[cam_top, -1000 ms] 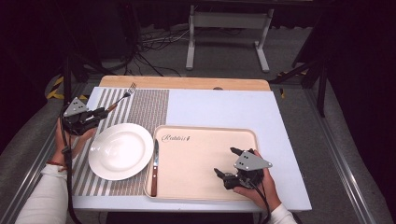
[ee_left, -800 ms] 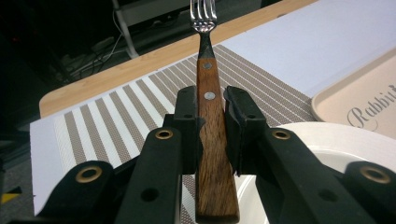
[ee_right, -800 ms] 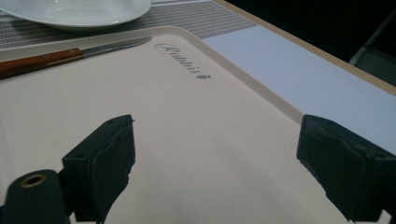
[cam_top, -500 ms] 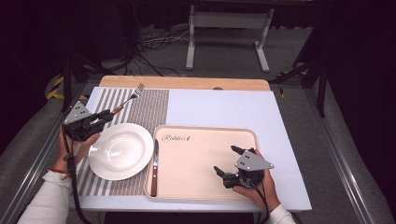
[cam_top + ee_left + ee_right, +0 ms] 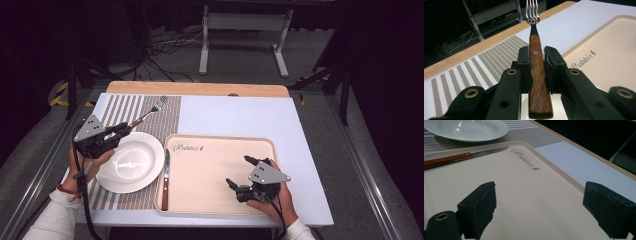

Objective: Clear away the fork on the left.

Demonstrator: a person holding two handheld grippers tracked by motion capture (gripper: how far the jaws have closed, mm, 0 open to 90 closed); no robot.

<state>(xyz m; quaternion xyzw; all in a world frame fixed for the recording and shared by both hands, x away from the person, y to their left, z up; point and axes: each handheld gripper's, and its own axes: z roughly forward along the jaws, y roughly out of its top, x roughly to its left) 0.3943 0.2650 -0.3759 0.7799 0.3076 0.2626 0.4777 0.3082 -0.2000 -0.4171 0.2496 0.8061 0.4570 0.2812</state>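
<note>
My left gripper point(image 5: 125, 129) is shut on the wooden handle of a fork point(image 5: 150, 111), at the far left rim of the white plate point(image 5: 127, 162). In the left gripper view the fork point(image 5: 534, 47) runs straight out between the jaws of that gripper point(image 5: 537, 65), tines pointing away over the striped mat point(image 5: 474, 72). My right gripper point(image 5: 239, 171) rests open over the beige tray point(image 5: 210, 150) with nothing between its jaws. The right gripper view shows its jaws point(image 5: 544, 207) wide apart above the bare tray point(image 5: 529, 177).
A wooden-handled knife point(image 5: 165, 180) lies along the tray's left edge, beside the plate; it also appears as the knife point(image 5: 461, 157) below the plate point(image 5: 466, 128). The white table top point(image 5: 240, 115) stretches behind the tray. A wooden strip point(image 5: 200, 88) lines the far edge.
My left gripper has carried the fork to the right and slightly nearer, toward the plate's rim. The right gripper has barely moved and stays open.
</note>
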